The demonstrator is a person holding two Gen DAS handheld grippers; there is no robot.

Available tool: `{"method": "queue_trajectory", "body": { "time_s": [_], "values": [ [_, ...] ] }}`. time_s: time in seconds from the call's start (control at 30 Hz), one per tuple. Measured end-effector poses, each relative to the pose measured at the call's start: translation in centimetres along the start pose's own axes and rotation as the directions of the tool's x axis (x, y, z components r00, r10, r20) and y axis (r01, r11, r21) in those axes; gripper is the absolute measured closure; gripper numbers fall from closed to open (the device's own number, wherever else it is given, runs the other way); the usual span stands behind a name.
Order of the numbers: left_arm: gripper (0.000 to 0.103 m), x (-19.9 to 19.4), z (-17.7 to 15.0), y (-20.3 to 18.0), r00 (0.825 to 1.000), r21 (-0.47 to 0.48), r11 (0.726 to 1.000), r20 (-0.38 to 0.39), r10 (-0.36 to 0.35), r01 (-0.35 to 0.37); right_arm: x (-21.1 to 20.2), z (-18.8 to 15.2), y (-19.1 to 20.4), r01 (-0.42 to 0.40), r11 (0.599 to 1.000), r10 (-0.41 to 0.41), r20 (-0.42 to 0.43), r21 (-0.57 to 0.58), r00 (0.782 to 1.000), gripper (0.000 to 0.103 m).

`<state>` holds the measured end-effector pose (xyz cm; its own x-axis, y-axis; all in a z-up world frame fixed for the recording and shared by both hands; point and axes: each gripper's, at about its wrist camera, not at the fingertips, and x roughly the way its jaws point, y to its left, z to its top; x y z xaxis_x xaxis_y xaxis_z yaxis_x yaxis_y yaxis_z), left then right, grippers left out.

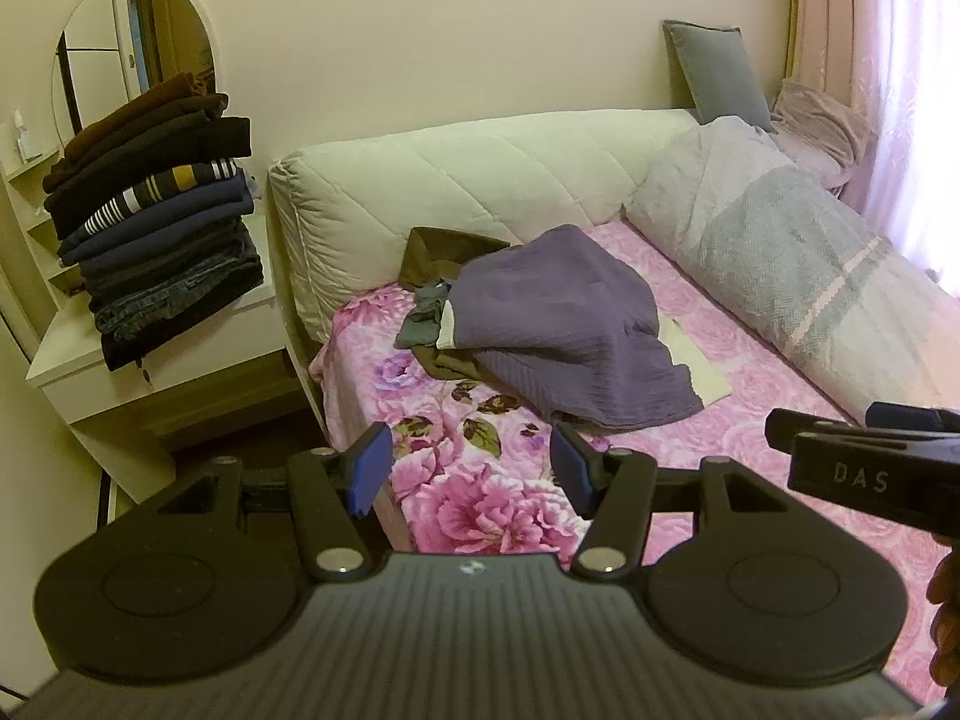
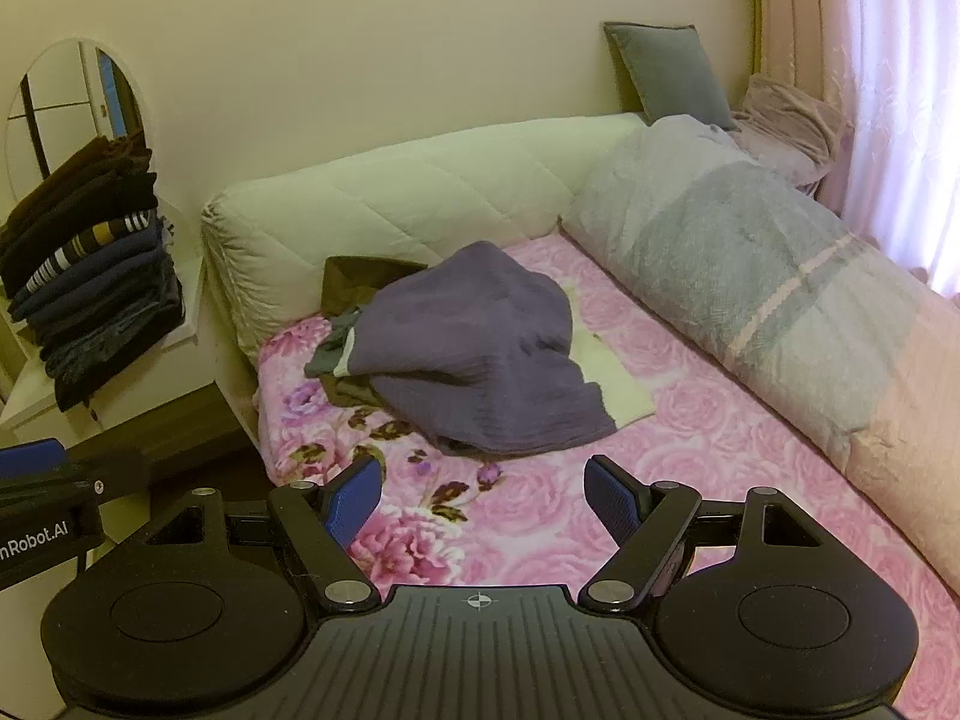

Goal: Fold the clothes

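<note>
A heap of unfolded clothes lies on the pink floral bed (image 1: 480,492) near the headboard. A purple garment (image 1: 558,324) (image 2: 474,354) is on top, with a brown piece (image 1: 450,246) (image 2: 360,282), a grey piece (image 1: 420,324) (image 2: 327,354) and a cream piece (image 1: 696,360) (image 2: 612,378) under it. My left gripper (image 1: 468,468) is open and empty, held above the bed's near corner, short of the heap. My right gripper (image 2: 483,498) is open and empty, also short of the heap; its side shows in the left wrist view (image 1: 864,462).
A tall stack of folded dark clothes (image 1: 156,222) (image 2: 90,276) stands on a white dresser (image 1: 150,384) left of the bed, before an oval mirror (image 1: 132,42). A rolled grey quilt (image 1: 780,264) (image 2: 750,282) lies along the bed's right side. A padded headboard (image 1: 480,180) is behind, a pink curtain (image 2: 870,90) at right.
</note>
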<state>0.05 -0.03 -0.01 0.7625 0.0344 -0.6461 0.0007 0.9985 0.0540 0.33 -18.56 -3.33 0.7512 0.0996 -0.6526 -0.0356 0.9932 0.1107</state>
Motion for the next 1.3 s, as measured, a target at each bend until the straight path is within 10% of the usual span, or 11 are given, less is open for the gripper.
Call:
{"method": "queue_trajectory", "body": {
  "time_s": [1.3],
  "values": [
    [0.049, 1.8, 0.2, -1.3, 1.0, 0.022, 1.0, -0.029, 0.004, -0.004, 1.3, 0.8, -2.7, -0.004, 0.999, 0.005, -0.012, 0.033, 1.0, 0.025]
  ]
}}
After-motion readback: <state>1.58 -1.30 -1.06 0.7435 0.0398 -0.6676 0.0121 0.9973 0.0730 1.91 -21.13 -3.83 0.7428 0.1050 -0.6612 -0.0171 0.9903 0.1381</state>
